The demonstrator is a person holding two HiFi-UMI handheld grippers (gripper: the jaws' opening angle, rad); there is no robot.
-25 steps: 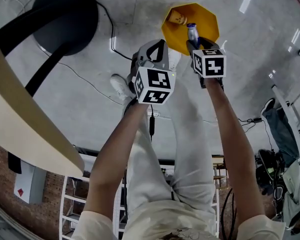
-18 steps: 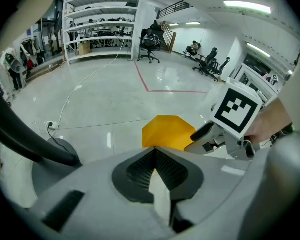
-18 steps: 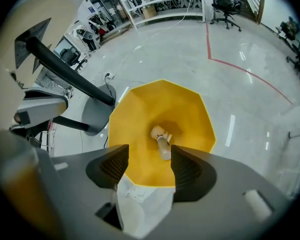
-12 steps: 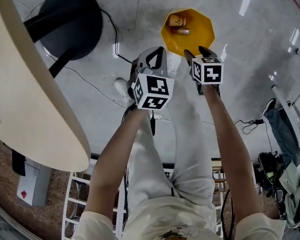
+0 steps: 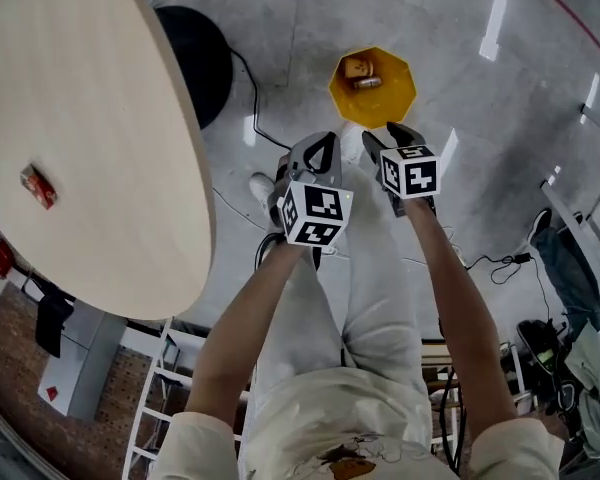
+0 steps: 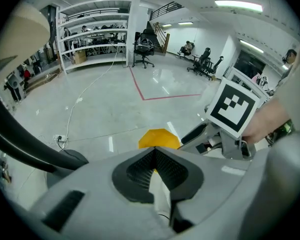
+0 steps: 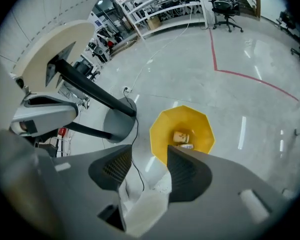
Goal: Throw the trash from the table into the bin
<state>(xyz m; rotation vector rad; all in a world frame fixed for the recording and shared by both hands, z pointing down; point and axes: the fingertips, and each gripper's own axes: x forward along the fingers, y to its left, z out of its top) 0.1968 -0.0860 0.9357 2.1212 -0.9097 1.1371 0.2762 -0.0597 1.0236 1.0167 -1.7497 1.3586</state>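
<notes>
One round desk (image 5: 130, 118) fills the left, a single red wrapper (image 5: 38, 186) well inside its rim, open floor (image 5: 280, 38) past the edge. The left hand-held gripper (image 5: 325, 146) is pressed together, empty. The right hand-held gripper (image 5: 388, 136) is spread, its jaws just easing closer around nothing, near one yellow bin (image 5: 400, 93) holding one cup (image 5: 357, 68) and one bottle (image 5: 367, 83).
</notes>
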